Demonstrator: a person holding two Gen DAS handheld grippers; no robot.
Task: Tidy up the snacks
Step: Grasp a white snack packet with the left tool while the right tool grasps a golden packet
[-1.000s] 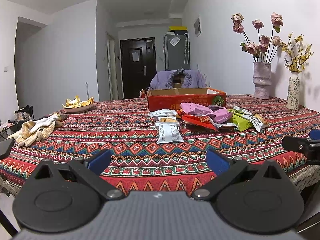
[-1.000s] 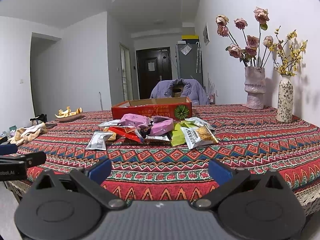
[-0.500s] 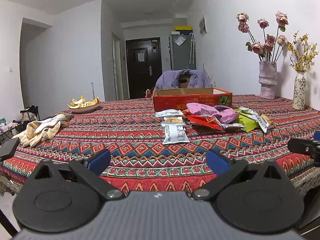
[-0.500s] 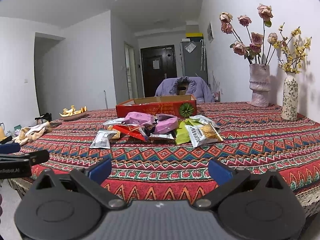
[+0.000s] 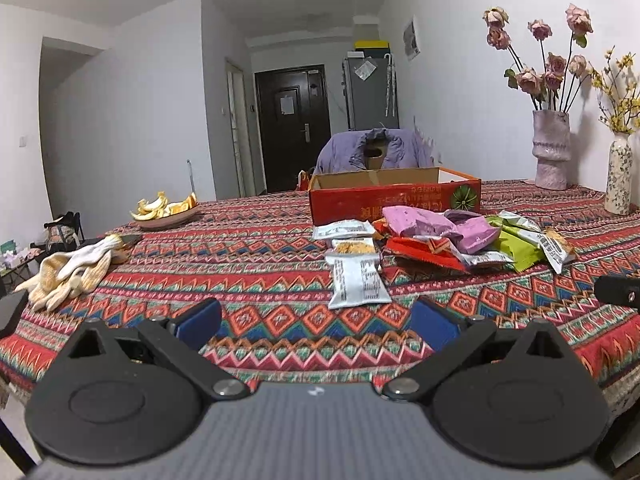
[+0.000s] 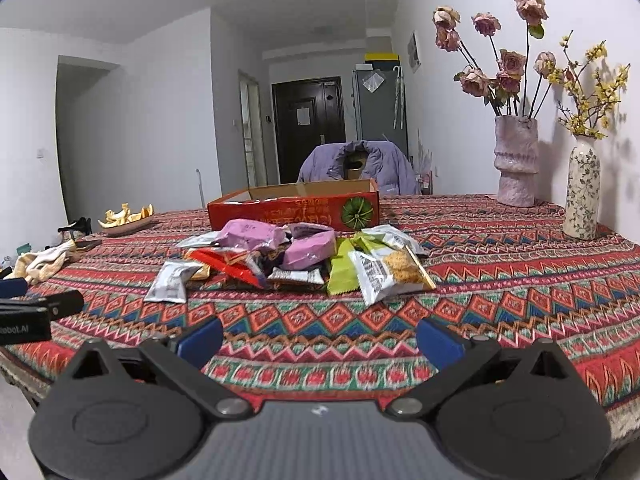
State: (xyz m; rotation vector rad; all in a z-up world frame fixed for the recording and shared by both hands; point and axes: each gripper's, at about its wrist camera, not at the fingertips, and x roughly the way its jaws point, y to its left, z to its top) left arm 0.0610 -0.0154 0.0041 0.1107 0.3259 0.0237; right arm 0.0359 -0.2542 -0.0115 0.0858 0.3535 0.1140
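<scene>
A pile of snack packets (image 5: 448, 236) lies mid-table in front of an open red cardboard box (image 5: 394, 200). It holds pink, red, green and silver packets. A silver packet (image 5: 358, 280) lies nearest my left gripper. In the right wrist view the pile (image 6: 296, 252) and the box (image 6: 296, 208) sit ahead, with a silver noodle packet (image 6: 388, 272) at the front. My left gripper (image 5: 316, 322) is open and empty over the table's near edge. My right gripper (image 6: 320, 338) is open and empty, also short of the pile.
The table has a patterned red cloth (image 5: 240, 264). White gloves (image 5: 72, 268) lie at the left, a plate of orange peel (image 5: 166, 210) behind them. Two vases of flowers (image 6: 516, 160) (image 6: 582, 192) stand at the right by the wall. A chair with a purple jacket (image 6: 360, 164) is behind the box.
Both grippers have risen a little and moved closer over the table's near edge; the pile looks nearer. Both stay open. Nothing on the table has moved.
</scene>
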